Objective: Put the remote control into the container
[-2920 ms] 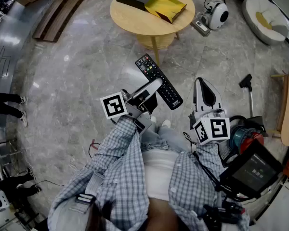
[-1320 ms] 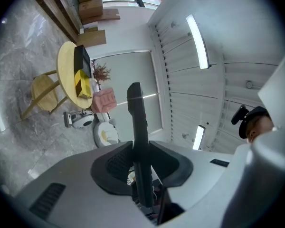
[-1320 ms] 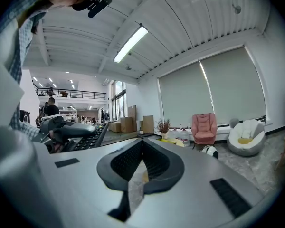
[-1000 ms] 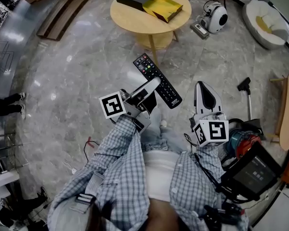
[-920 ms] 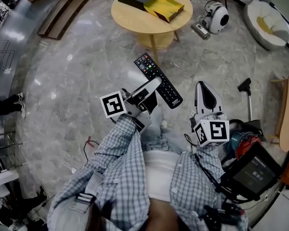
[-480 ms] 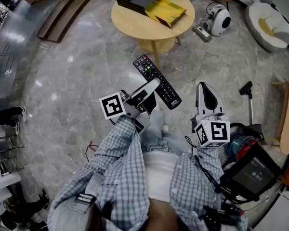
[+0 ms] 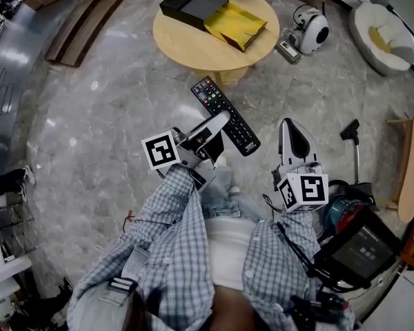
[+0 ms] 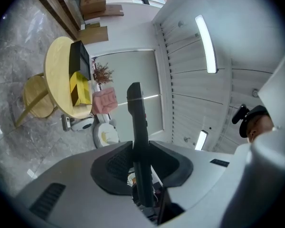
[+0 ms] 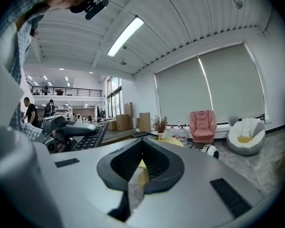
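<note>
**Head view: remote (image 7: 210, 94) gripped, box (image 7: 193, 4) not reached**

Seen from above, the left gripper (image 7: 221, 123) holds the remote over the floor, well apart from the box on the round table (image 7: 193, 47).

Left gripper view: its jaws clamp the remote edge-on.

Right gripper view: the right gripper (image 9: 141, 151) is closed on nothing.

Carrying the remote over and dropping it in are left to do.

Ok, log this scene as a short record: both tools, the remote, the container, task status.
left tool: shut on the remote control
right tool: shut, nothing between its jaws
remote control: black, buttons facing up, held in the air over the floor, short of the table
container: black box on the round wooden table, beside a yellow bag
task status: remote control not yet in the container
</note>
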